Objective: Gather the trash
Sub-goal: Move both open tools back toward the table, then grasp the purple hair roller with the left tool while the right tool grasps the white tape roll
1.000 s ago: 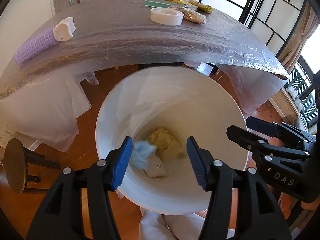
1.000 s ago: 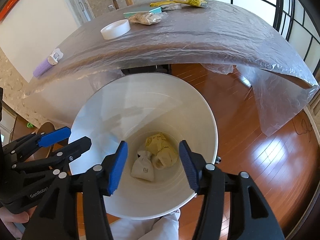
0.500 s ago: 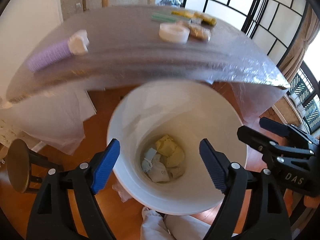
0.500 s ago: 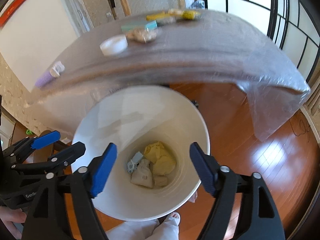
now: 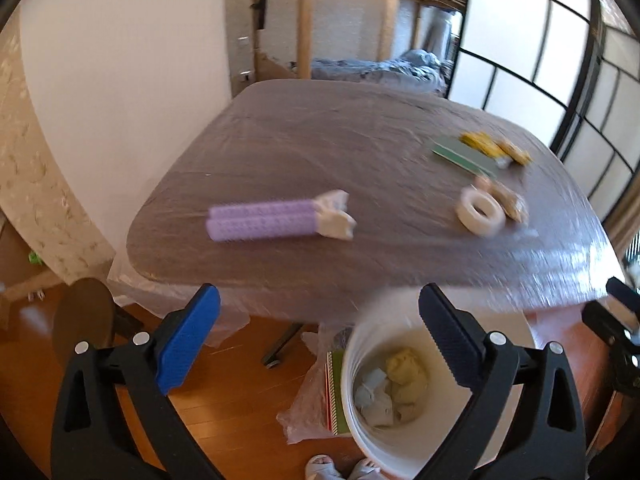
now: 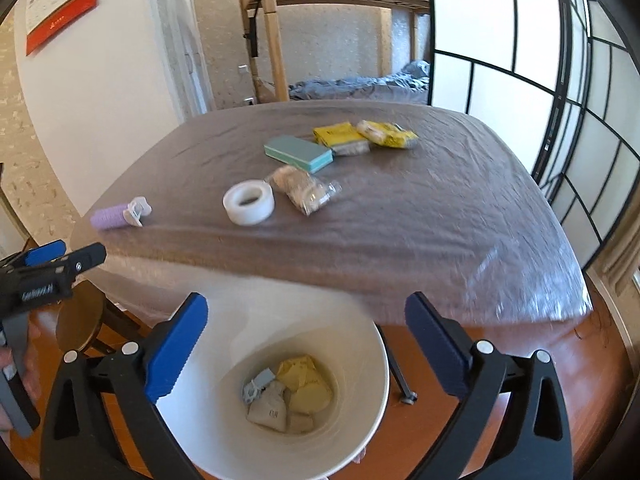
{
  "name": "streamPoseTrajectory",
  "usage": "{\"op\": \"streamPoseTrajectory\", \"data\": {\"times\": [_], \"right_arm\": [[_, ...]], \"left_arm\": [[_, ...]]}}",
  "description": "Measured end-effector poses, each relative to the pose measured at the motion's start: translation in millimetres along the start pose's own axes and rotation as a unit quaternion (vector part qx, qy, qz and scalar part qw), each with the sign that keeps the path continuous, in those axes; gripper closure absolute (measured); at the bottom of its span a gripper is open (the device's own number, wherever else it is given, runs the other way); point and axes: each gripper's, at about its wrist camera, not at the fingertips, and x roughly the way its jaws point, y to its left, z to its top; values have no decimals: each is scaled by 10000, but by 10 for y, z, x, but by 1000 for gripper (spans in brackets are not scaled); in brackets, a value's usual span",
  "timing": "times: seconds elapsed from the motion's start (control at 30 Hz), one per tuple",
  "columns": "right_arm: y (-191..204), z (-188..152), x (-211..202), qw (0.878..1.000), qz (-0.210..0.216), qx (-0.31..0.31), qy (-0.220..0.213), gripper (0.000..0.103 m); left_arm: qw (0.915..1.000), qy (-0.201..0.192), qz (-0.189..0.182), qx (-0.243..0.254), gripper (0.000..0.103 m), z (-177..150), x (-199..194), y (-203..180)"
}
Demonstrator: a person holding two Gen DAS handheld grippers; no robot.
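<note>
Both claws are lifting away from the white bin [image 6: 372,364] and tilting up toward the table [image 6: 400,232]. My left claw [image 5: 320,340] is spread wide and empty; the blue scrap [image 6: 258,384] it was pinching a second ago is now lying in the bin bottom with the yellow wad [image 6: 304,384]. Right claw [image 6: 306,338] is likewise spread, holding nothing. That drop is done. More items are waiting on the table: purple roller [image 5: 260,220], tape roll [image 6: 249,202], clear snack bag [image 6: 304,190].

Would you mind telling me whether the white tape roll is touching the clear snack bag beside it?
Apart: the right wrist view shows a strip of table between the tape roll and the snack bag.
</note>
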Motion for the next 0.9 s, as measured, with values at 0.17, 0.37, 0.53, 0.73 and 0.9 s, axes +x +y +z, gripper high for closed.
{"op": "streamPoseTrajectory", "data": {"times": [0.17, 0.37, 0.53, 0.73, 0.9], "right_arm": [[44, 187, 204, 9998, 11, -211, -8, 5], [67, 435, 479, 9994, -29, -332, -17, 5], [100, 697, 699, 9992, -14, -392, -23, 5], [226, 788, 802, 9989, 353, -313, -22, 5], [449, 700, 863, 9979, 500, -341, 248, 7]], "left_arm": [[9996, 137, -99, -224, 3, 87, 172, 119], [9995, 139, -272, 46, 3, 217, 407, 119], [9989, 156, -399, 215, 3, 286, 544, 157], [9987, 100, -275, 427, 3, 317, 626, 187], [9982, 7, -304, 521, 3, 376, 620, 229]]}}
